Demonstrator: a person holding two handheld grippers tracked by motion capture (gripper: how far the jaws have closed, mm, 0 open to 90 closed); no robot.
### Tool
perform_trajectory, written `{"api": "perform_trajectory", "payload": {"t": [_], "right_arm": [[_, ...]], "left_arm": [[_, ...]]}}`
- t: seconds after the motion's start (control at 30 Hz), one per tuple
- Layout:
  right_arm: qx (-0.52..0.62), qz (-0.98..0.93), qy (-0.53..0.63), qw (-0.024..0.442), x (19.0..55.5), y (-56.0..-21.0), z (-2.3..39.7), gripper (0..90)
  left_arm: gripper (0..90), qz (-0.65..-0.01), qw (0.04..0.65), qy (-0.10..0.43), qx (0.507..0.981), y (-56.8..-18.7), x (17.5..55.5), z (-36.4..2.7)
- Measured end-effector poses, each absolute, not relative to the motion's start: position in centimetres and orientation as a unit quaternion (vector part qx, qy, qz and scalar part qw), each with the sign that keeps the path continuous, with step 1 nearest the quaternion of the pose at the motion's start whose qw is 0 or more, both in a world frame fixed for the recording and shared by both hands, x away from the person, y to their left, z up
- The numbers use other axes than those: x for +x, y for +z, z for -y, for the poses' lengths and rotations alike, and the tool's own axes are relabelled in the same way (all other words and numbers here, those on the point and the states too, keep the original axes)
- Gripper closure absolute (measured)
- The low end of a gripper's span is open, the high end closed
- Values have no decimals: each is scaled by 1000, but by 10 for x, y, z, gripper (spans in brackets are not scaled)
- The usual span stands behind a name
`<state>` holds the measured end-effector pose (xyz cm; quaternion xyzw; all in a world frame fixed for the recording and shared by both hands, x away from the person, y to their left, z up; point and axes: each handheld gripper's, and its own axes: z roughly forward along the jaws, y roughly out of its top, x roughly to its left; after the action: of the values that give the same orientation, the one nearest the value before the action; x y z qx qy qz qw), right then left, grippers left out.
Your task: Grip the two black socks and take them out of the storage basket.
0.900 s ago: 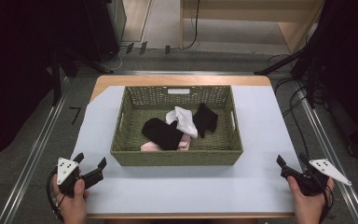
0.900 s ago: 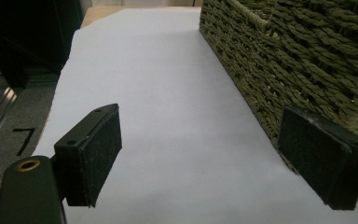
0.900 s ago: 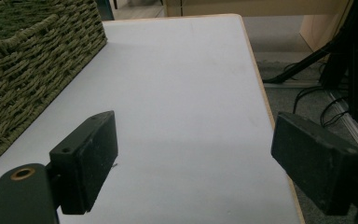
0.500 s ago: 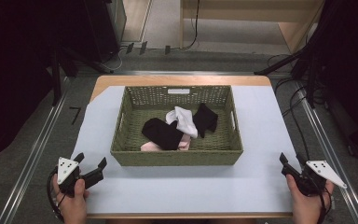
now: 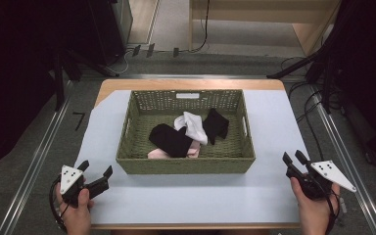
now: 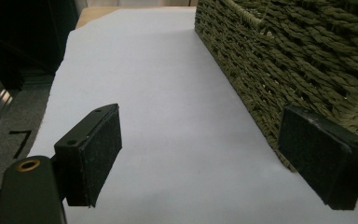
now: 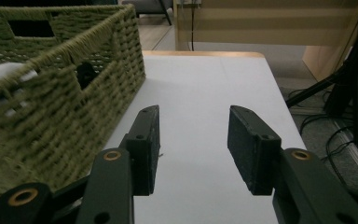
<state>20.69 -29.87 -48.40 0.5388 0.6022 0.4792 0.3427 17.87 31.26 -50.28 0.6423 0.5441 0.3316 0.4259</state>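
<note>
Peeking from above: basket's (image 5: 186,161) socks (image 5: 186,132)

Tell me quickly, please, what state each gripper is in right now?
Left gripper: open, holding nothing, beside the basket.
Right gripper: open, holding nothing, over the table.

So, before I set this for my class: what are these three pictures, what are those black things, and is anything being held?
A person sits at a table with a hand-held grasping tool in each hand: the left tool and the right tool. One picture looks down from above; the other two come from small cameras riding on each tool, looking along its two black jaws. On the pale table cover stands a woven basket holding black socks, a white sock and something pink. Both tools are open and hold nothing.
</note>
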Motion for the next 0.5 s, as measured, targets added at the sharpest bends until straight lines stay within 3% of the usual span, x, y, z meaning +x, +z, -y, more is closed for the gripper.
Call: {"api": "perform_trajectory", "payload": {"t": [0.5], "right_arm": [[517,-609,508,323,236,-435,259,543]], "left_arm": [[152,-543,426,332,643,-503,179,-312]]}}
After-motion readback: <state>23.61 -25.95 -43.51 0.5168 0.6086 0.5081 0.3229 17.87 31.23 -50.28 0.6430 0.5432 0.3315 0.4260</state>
